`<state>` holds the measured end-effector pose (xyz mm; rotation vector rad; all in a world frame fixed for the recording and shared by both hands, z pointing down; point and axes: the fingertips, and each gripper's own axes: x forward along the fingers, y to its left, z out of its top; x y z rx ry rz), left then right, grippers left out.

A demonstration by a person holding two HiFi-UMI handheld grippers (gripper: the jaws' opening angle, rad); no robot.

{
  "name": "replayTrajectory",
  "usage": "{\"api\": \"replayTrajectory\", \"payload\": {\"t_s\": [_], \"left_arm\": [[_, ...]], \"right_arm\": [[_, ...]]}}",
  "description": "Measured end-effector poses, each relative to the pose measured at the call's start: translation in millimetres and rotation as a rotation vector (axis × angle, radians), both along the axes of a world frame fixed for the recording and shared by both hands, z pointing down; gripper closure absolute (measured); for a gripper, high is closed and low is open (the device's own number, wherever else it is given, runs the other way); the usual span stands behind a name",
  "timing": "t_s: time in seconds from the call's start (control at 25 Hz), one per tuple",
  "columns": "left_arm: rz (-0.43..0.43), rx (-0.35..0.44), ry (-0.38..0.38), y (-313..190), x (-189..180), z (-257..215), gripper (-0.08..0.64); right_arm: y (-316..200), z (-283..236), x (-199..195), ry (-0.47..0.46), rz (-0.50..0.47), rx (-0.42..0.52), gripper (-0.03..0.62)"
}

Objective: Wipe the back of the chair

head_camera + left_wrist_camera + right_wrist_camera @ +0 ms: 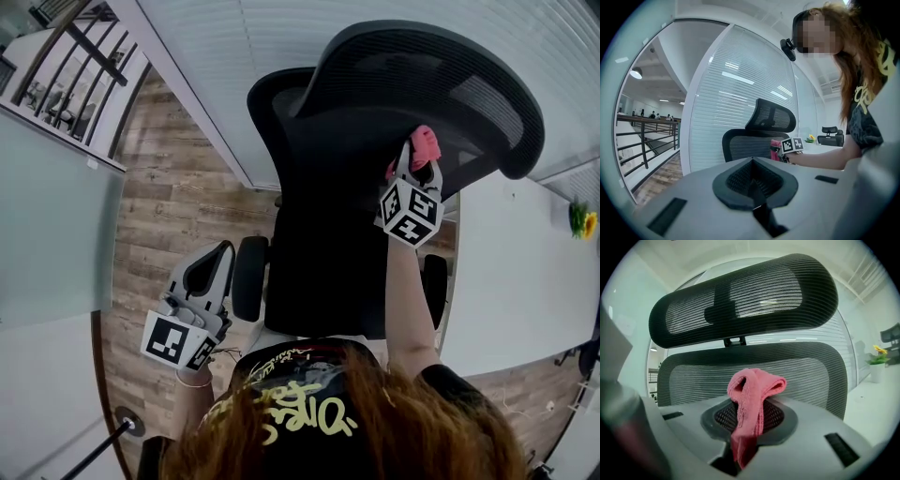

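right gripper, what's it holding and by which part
The right gripper is shut on a pink cloth. It pinches the cloth's bunched lower end, and the folded loop sticks out past the jaws toward the chair back.

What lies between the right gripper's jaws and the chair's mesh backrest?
A pink cloth, pinched in the right gripper, bunches up ahead of the backrest. The right gripper view shows it best.
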<state>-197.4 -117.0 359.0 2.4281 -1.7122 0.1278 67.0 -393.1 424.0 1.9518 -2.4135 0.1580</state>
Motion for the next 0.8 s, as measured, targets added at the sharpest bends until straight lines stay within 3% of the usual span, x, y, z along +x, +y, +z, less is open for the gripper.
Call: {"api": "replayTrajectory", "payload": {"t_s": [0.8], "left_arm": [[-0.004,-0.003,0.016,1.6,-22.4,6.5,0.566]], "right_arm": [[5.2,1.1,-40.1,-0.020,-0.029,-0.007,0.526]]}}
